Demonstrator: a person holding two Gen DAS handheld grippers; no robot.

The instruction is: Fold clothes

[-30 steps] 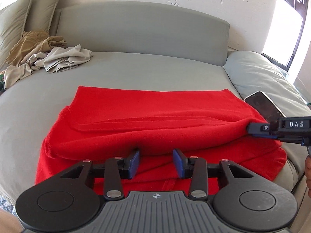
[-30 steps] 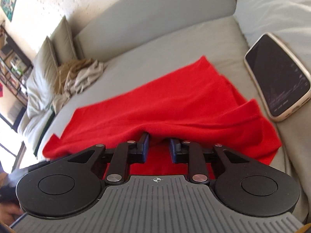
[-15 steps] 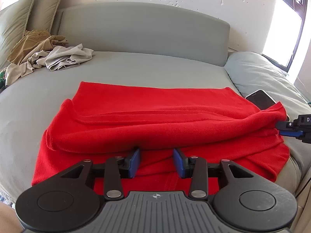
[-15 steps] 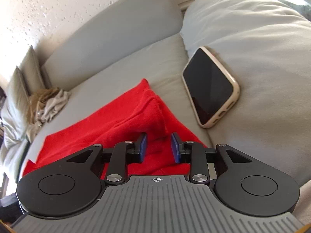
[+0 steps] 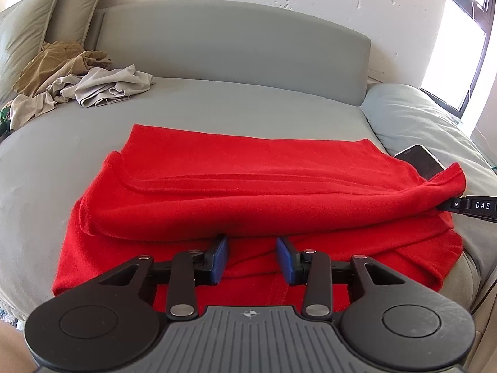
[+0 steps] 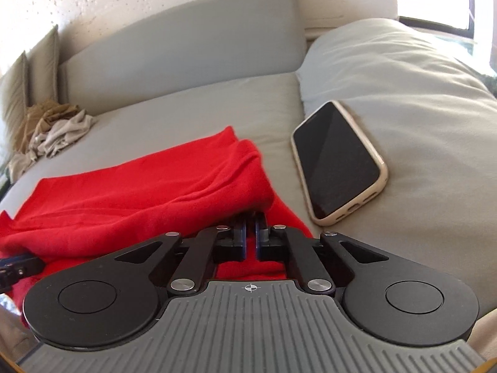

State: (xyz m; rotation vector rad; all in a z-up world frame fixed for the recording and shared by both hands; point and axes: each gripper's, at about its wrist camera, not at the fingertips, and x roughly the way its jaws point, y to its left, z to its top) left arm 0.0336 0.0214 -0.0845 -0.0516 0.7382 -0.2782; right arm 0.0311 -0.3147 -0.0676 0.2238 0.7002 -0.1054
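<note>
Gripping a raised fold of the red garment (image 6: 161, 186), the right gripper (image 6: 250, 217) has its two fingers pressed nearly together, with red fabric draped over the tips; the same gripper (image 5: 447, 206) enters the left wrist view from the right edge, its tip buried in the garment's bunched right end. The left gripper (image 5: 252, 250) is spread, its blue pads (image 5: 221, 253) well apart and holding nothing, positioned at the near edge of the red garment (image 5: 248, 186) just below its thick folded roll. The garment lies on the grey sofa seat (image 5: 233, 108), folded over itself lengthwise, with a lower layer extending toward the seat's front edge. A phone (image 6: 337, 163) with a pale case lies screen-up just right of the garment, on the slope of a grey cushion (image 6: 403, 93); in the left wrist view the garment's raised corner covers part of the phone (image 5: 422, 163). A pile of beige and tan clothes (image 5: 77, 80) sits well apart from the garment, at the seat's far left, against olive pillows (image 5: 31, 31) and the grey backrest (image 5: 233, 46). No containers appear in either view.
</note>
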